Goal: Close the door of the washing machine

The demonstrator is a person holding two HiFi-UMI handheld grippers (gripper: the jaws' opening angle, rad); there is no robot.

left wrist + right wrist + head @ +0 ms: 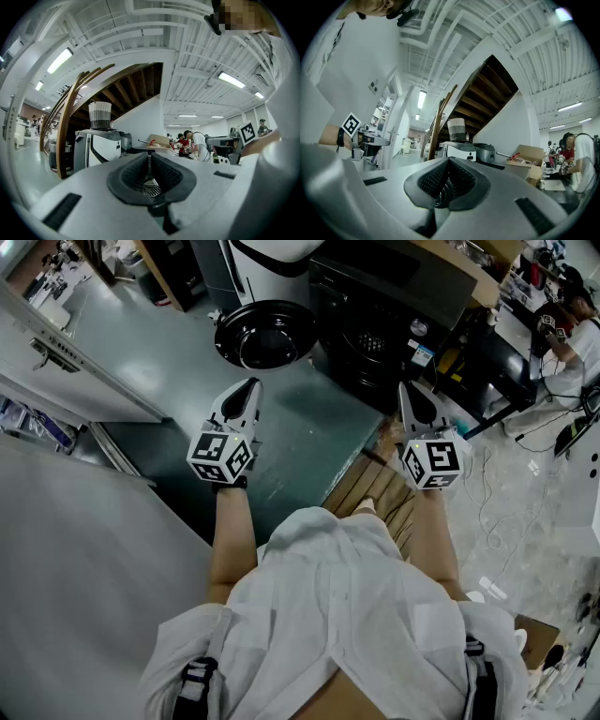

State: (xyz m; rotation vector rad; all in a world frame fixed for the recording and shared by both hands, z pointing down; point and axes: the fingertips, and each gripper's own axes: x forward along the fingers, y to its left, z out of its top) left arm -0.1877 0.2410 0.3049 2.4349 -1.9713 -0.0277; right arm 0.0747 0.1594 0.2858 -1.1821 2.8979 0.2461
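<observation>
Black glass in a round frame: that's the door. It hangs wide open on the far side of the floor, in front of the white washing machine. A dark appliance sits just to its right.

The left gripper and right gripper are both held level on the near side, well short of the door. Each has its jaws pinched together with nothing in them. That suits this job, I think, since you only need a blunt nose to push with.

The left one is nearer, so I'd use that. Put the tip on the door's rim rather than the glass, on the edge away from the hinge. I can't tell from here which side the hinge is on. Follow the swing round, then give it a firm last push so the latch catches.
</observation>
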